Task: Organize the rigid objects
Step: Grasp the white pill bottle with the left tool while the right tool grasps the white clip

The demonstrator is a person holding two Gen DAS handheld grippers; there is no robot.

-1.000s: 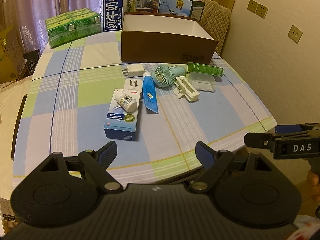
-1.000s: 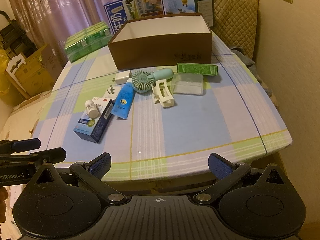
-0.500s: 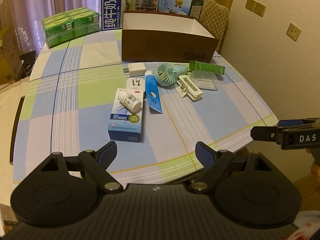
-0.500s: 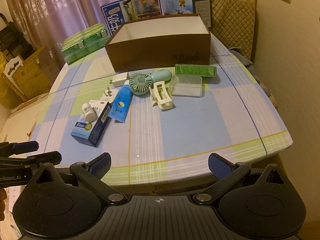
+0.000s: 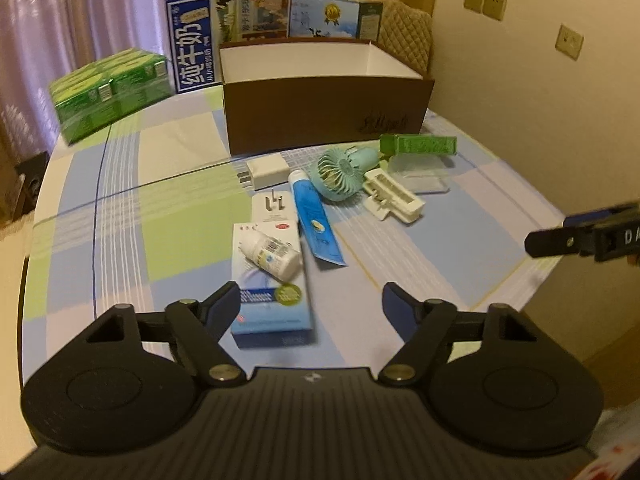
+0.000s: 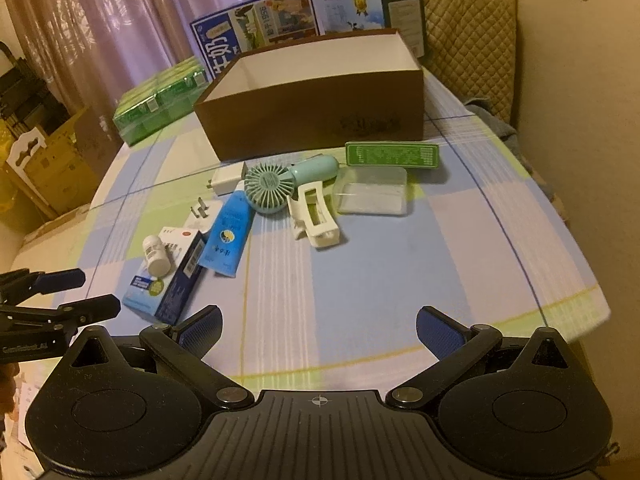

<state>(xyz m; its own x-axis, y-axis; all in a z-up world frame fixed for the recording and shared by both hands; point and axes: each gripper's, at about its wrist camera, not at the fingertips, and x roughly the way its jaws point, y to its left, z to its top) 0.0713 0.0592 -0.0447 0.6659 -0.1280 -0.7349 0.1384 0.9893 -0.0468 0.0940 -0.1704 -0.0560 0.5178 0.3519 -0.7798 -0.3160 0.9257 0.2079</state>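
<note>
1. Both grippers have come forward and down over the near edge of the counter (image 5: 168,184) since the earlier frames, and the clutter now looms larger in each wrist view.
2. Left gripper (image 5: 311,300): its fingers are apart and closing, with nothing pressed between them. The near end of the blue box (image 5: 272,300) lies just ahead of the gap, close to the left finger.
3. Right gripper (image 6: 319,330): fingers wide apart, empty, over bare cloth at the near edge.
4. Blue box: it lies flat on the counter, long axis running near to far and a little skewed. A white bottle (image 5: 272,254) lies on top of it, toward its far end.
5. Nearer hand: the left is plainly closer to the box; from the right wrist the box (image 6: 166,280) sits off to the near left.
6. My judgement: the fingers straddle the box's short width, so a grip across it looks workable, though the loose bottle may roll off.
7. Brown box (image 5: 326,120) stands open at the far side, beyond the fan (image 5: 340,174), the tube (image 5: 316,220) and the clip (image 5: 394,198).
</note>
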